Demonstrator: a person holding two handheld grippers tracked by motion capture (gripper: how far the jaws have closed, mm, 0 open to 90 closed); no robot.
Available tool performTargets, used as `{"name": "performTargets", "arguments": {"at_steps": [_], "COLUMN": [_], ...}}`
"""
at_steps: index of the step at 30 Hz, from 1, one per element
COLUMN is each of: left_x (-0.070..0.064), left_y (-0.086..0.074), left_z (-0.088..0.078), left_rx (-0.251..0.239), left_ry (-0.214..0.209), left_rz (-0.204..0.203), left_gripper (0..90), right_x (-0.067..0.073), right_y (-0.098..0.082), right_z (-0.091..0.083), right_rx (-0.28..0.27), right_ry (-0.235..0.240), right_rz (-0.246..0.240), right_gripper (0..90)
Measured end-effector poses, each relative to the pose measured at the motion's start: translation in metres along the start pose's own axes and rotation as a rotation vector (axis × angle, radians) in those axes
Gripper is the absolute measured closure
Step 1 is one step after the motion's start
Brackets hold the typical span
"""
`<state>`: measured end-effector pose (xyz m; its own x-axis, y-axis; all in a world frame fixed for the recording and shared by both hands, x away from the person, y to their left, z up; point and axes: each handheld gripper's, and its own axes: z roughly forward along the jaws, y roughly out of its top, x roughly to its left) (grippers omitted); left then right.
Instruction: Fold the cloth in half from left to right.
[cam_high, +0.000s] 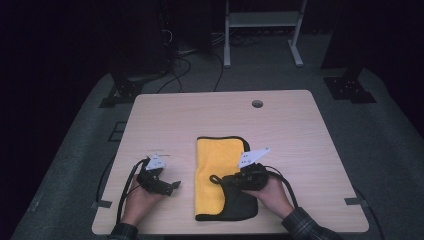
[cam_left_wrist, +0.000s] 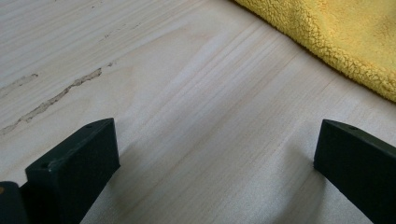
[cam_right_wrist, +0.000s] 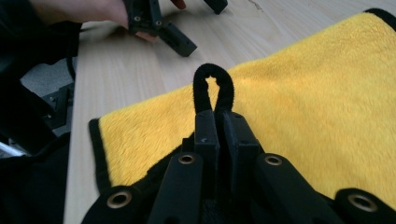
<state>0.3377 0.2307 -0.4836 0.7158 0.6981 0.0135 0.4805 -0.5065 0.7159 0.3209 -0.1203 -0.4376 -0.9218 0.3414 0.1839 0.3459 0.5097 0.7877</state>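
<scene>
A yellow towel (cam_high: 218, 160) with black trim lies on the wooden table (cam_high: 220, 115), just right of its middle near the front. My right gripper (cam_high: 216, 179) is shut on the towel's black edge, which bulges out as a small loop (cam_right_wrist: 215, 77) past the fingertips. The near right corner is folded over, so its black underside (cam_high: 241, 204) shows. In its own view the right gripper (cam_right_wrist: 218, 116) has its jaws pressed together over the yellow towel (cam_right_wrist: 303, 93). My left gripper (cam_high: 174, 186) rests on the table left of the towel, open (cam_left_wrist: 215, 158) with bare wood between its jaws and the towel (cam_left_wrist: 345, 37) ahead.
A round cable hole (cam_high: 257, 104) sits near the table's far edge. Behind the table, cables lie on the floor beside a white frame stand (cam_high: 262, 20). Each gripper trails a black cable toward the table's front edge. The left gripper (cam_right_wrist: 198, 23) shows across the table in the right gripper view.
</scene>
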Motion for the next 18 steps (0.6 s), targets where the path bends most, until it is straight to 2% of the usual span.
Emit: {"name": "performTargets", "arguments": {"at_steps": [10,18], "left_x": [0.000,0.000], "left_y": [0.000,0.000], "left_z": [0.000,0.000], "left_rx": [0.003,0.002], "left_ry": [-0.001,0.000], "left_rz": [0.000,0.000], "left_gripper": [0.0,0.0], "right_x": [0.006,0.014], "right_y": [-0.028,-0.051], "right_z": [-0.030,-0.039], "right_rx": [0.028,0.076], "right_ry": [-0.005,0.008], "right_rz": [0.040,0.052], "right_gripper": [83.8,83.1]}}
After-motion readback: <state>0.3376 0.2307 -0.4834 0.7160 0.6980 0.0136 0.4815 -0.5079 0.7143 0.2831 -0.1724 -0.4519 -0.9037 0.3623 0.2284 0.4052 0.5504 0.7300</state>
